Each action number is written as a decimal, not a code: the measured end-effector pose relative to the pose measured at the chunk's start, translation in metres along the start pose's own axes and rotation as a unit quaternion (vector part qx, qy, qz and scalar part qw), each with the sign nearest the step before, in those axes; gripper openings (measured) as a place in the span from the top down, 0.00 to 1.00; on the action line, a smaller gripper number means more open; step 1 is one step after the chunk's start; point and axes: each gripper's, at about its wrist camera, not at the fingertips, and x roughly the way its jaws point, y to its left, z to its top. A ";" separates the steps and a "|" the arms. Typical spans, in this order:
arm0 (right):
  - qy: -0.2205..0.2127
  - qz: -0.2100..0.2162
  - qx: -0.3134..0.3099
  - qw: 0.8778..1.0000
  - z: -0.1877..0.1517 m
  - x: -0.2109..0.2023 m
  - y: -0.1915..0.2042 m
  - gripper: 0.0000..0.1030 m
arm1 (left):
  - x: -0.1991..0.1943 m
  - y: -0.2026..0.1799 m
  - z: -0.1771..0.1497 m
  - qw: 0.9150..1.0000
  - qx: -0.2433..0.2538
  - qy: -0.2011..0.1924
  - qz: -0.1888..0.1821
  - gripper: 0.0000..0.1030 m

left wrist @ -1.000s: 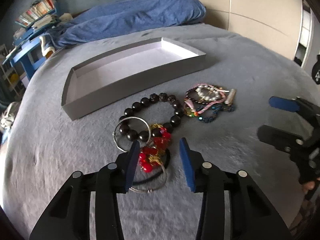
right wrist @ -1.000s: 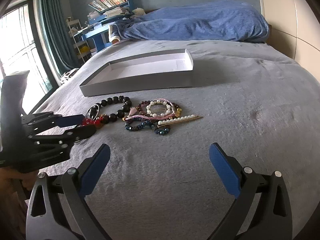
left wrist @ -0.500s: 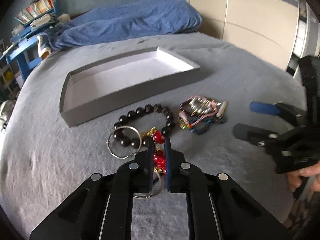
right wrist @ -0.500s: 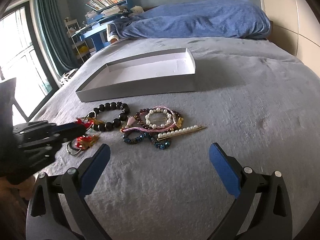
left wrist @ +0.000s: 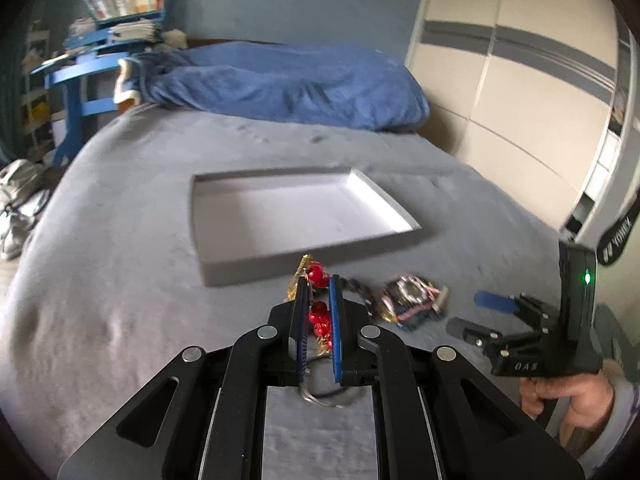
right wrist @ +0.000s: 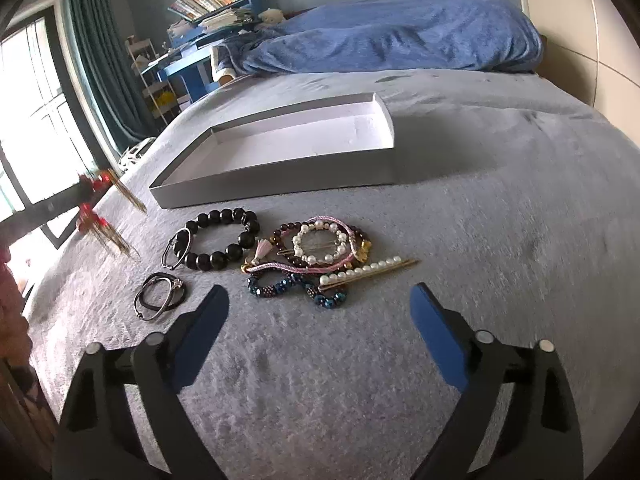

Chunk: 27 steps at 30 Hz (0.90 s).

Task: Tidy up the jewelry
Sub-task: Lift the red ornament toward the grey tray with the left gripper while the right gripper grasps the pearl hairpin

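Observation:
My left gripper [left wrist: 318, 284] is shut on a red bead and gold tassel piece [left wrist: 318, 312] and holds it above the bed, in front of the shallow grey tray [left wrist: 224, 268]. In the right wrist view this piece [right wrist: 94, 216] hangs in the air at far left. My right gripper [right wrist: 316, 312] is open and empty, low over the bed just short of the jewelry pile: a black bead bracelet [right wrist: 224, 240], a pearl bracelet [right wrist: 320, 246], a blue bead strand [right wrist: 296, 288], a pearl hairpin [right wrist: 368, 270] and metal rings [right wrist: 160, 300]. The tray [right wrist: 280, 176] holds nothing.
A blue blanket [left wrist: 280, 84] lies at the head of the bed. A blue shelf with books [right wrist: 200, 20] stands beyond the bed's left side. Wardrobe doors [left wrist: 520, 80] are on the right. The right gripper [left wrist: 520, 316] also shows at the right of the left wrist view.
My left gripper closed on the red and gold piece and lifted it off the bed toward the tray. The rings under it stayed on the bed. My right gripper moved slightly closer to the pile.

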 end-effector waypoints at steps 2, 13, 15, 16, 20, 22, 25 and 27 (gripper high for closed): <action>0.003 -0.004 -0.001 1.000 0.002 0.002 -0.001 0.23 | -0.003 0.009 0.002 1.000 -0.010 -0.006 0.008 0.90; 0.046 -0.039 -0.003 0.998 0.007 0.027 -0.014 0.30 | -0.006 0.024 0.002 0.999 -0.028 -0.011 0.020 0.90; 0.050 -0.035 0.000 0.998 0.012 0.032 -0.018 0.30 | -0.007 0.024 0.002 0.999 -0.028 -0.011 0.019 0.90; 0.052 -0.034 -0.001 0.998 0.012 0.035 -0.019 0.30 | -0.007 0.025 0.001 0.999 -0.029 -0.011 0.018 0.90; 0.061 -0.027 -0.014 0.998 0.019 0.046 -0.023 0.30 | -0.006 0.023 0.000 0.999 -0.028 -0.007 0.014 0.90; 0.062 -0.020 -0.016 0.998 0.021 0.050 -0.025 0.30 | -0.005 0.020 0.000 1.000 -0.024 -0.006 0.013 0.90; 0.058 -0.005 -0.011 0.998 0.021 0.049 -0.026 0.42 | -0.004 0.016 0.000 1.000 -0.018 -0.005 0.012 0.90; 0.053 0.006 -0.008 0.999 0.019 0.046 -0.026 0.55 | -0.002 0.014 0.000 1.000 -0.017 -0.003 0.012 0.90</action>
